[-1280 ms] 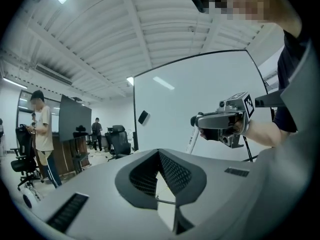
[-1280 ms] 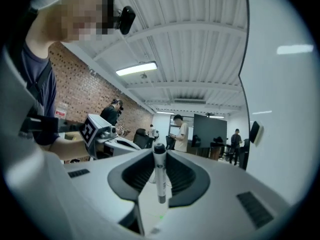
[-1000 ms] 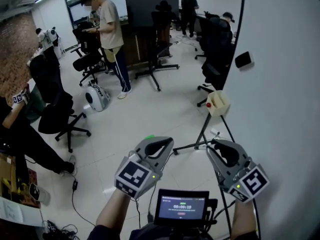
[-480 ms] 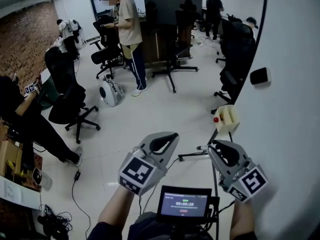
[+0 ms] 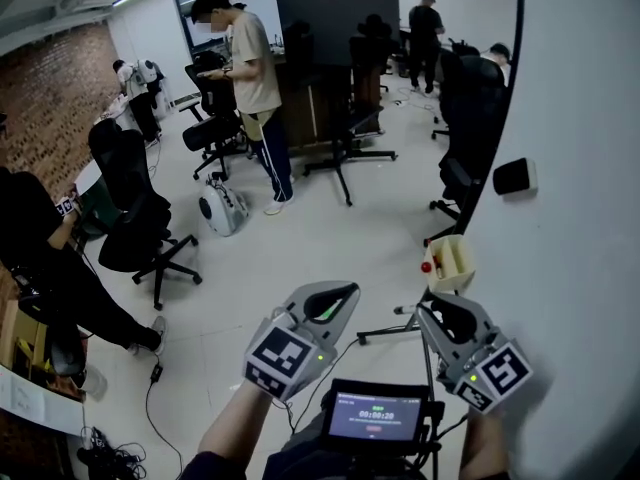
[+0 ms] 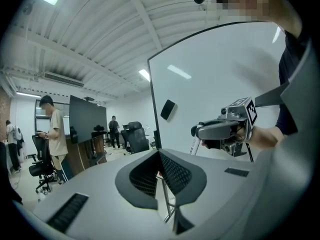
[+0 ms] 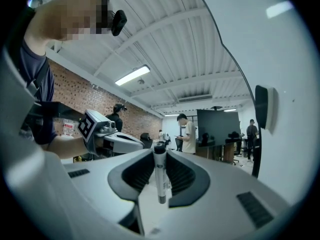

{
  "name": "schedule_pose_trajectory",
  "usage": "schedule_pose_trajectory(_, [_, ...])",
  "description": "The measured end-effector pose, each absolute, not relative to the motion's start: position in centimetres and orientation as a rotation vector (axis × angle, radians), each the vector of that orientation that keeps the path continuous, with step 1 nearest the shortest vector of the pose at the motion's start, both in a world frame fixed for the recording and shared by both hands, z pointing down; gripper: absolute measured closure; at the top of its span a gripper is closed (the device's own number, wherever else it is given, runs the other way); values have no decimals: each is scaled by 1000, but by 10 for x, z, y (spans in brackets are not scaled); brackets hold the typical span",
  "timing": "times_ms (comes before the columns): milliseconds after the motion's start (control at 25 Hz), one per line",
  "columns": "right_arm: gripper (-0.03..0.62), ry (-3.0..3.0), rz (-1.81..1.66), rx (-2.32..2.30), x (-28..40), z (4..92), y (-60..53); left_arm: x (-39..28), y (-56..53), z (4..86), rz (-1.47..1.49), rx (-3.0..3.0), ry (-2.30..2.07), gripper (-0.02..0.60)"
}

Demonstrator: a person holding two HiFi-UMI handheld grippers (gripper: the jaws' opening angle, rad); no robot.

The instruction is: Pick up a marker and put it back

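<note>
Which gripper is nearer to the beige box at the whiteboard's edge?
Right. The right gripper, shut on a marker, sits just below the beige box. The left gripper is farther away, to the box's left and lower.

Head view: the body of the right gripper (image 5: 445,308) hid the marker (image 7: 160,176). Print on its barrel was unreadable in the right gripper view. The whiteboard (image 5: 580,168) ran off the right edge. Contents of its tray (image 5: 452,263) were too small to identify beyond a red spot.

Grey grippers (image 5: 338,296) (image 5: 428,315), marker cubes (image 5: 280,356), possibly navy sleeve (image 6: 294,59)
</note>
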State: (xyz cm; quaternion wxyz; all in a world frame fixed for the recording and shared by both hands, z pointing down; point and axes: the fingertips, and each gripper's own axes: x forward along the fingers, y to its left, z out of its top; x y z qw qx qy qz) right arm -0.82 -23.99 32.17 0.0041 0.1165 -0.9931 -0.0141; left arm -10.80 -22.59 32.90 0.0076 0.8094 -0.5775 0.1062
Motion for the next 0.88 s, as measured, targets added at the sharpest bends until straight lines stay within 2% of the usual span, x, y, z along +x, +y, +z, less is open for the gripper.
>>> schedule_pose_trajectory(280, [511, -3124, -36, 403, -22, 314, -275, -123, -273, 336, 300, 2590, -1717, 581])
schedule_pose_trajectory(880, [511, -3063, -66, 579, -124, 320, -359, -226, -375, 356, 247, 2668, -1561, 581])
